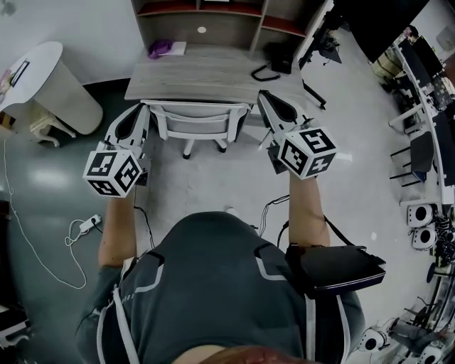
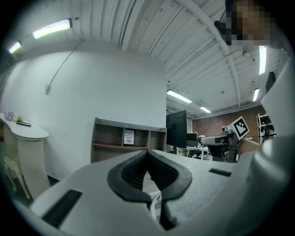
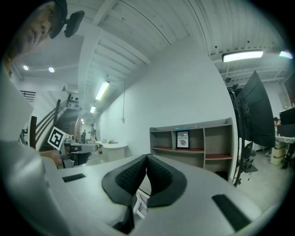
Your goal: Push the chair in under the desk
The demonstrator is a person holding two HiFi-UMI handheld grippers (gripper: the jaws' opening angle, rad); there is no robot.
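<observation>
The white chair (image 1: 197, 118) stands at the front edge of the wooden desk (image 1: 192, 77), its seat partly beneath the top. My left gripper (image 1: 144, 109) is shut and holds nothing, its tip by the chair back's left corner. At the back's right corner is my right gripper (image 1: 262, 95), also shut and holding nothing. I cannot tell whether either tip touches the chair. In the left gripper view the gripper (image 2: 147, 152) has its pads together, with a white piece of the chair (image 2: 155, 204) below. The right gripper view shows that gripper (image 3: 146, 156) the same way above the chair (image 3: 138, 206).
A shelf hutch (image 1: 202, 21) stands on the desk's back, with a purple item (image 1: 161, 48) and a black object (image 1: 273, 67) on the top. A white round table (image 1: 44, 79) is at the left. A power strip (image 1: 88, 225) and cables lie on the floor. More desks (image 1: 426, 85) are at the right.
</observation>
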